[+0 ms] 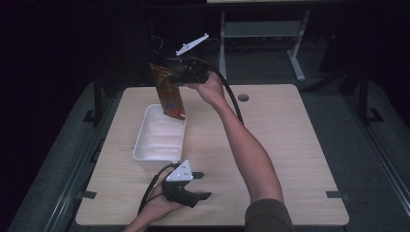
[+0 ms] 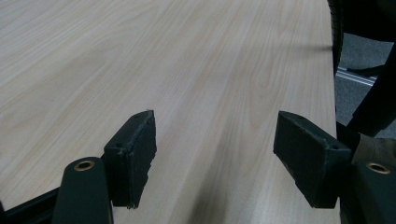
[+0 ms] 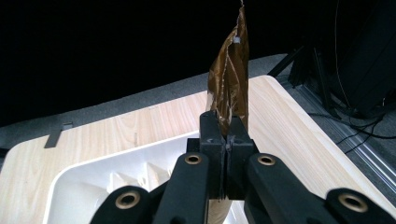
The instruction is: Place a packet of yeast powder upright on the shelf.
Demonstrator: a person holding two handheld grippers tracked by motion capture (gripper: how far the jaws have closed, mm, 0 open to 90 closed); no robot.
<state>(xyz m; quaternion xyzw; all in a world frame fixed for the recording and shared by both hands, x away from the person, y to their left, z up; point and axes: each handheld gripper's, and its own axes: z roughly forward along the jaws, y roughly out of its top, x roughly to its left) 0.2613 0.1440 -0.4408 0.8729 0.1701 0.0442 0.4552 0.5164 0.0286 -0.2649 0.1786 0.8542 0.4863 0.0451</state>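
Observation:
A brown-gold foil packet [image 1: 167, 94] hangs upright over the far end of a white ribbed tray [image 1: 138, 143] on the wooden table [image 1: 280, 140]. My right gripper [image 1: 183, 77] is shut on the packet's upper edge, held high above the table's far side. In the right gripper view the jaws [image 3: 226, 140] pinch the crinkled packet [image 3: 231, 74], with the tray [image 3: 79, 175] below. My left gripper [image 1: 202, 185] lies low near the front edge, just in front of the tray, and is open. The left gripper view has its pads [image 2: 133, 154] wide apart over bare wood [image 2: 187, 56], nothing between them.
A round cable hole [image 1: 243, 97] sits in the table's far middle. Behind the table, in the dark, are a white three-cornered plate [image 1: 192, 44] and the legs of another desk [image 1: 295, 53]. The person's right forearm [image 1: 246, 145] crosses the table's middle.

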